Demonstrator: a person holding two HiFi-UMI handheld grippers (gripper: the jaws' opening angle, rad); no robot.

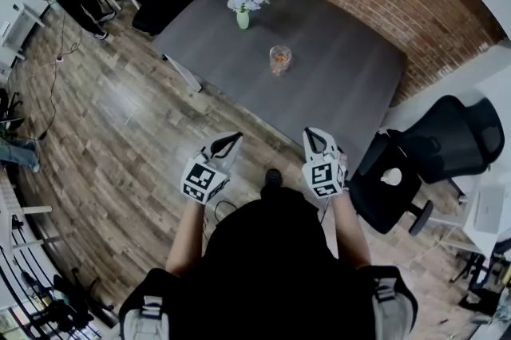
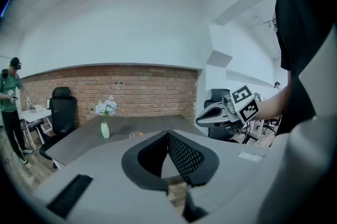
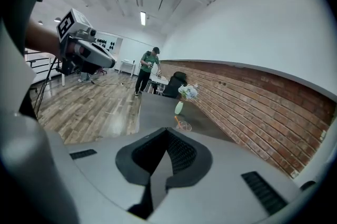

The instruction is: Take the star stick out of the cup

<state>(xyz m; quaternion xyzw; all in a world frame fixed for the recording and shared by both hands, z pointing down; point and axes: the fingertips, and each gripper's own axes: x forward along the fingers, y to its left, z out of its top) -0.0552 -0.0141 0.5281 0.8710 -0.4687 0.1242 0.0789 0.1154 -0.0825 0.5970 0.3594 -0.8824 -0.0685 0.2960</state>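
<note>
1. Head view: both tongs are held out in front of the person over the wood floor (image 1: 120,115), short of the desk (image 1: 351,83). The left tongs (image 1: 231,140) are clenched on nothing, and so are the right tongs (image 1: 315,135). The clear cup (image 1: 280,57) stands on the desk well ahead of both, roughly between their two lines. A vase (image 1: 243,11) of flowers sits further off, ahead and to the left. There's an orange bit in the cup that I'd guess is the star stick (image 1: 279,65), but it's way too small to make out a star.

2. Left gripper view: the left tongs (image 2: 168,134) have their tips pressed together with nothing between them. The cup (image 2: 136,134) is a tiny thing far ahead, slightly left of the tips, and the vase (image 2: 105,128) is left of that. The right tongs (image 2: 201,120) float off to the right, clear of everything.

3. Right gripper view: the right tongs (image 3: 167,131) are squeezed closed and empty too. The cup (image 3: 182,124) is far ahead, just right of the tips, and the vase (image 3: 179,107) is beyond it. The left tongs (image 3: 111,62) hang up to the left.

4. Progress, as I read it: basically zero.
   - Nothing has been touched and the stick hasn't left the cup yet.
   - To do: walk up to the desk, let one pair of tongs open, pinch the stick and lift it out.
   - The other pair could maybe steady the cup.
</note>
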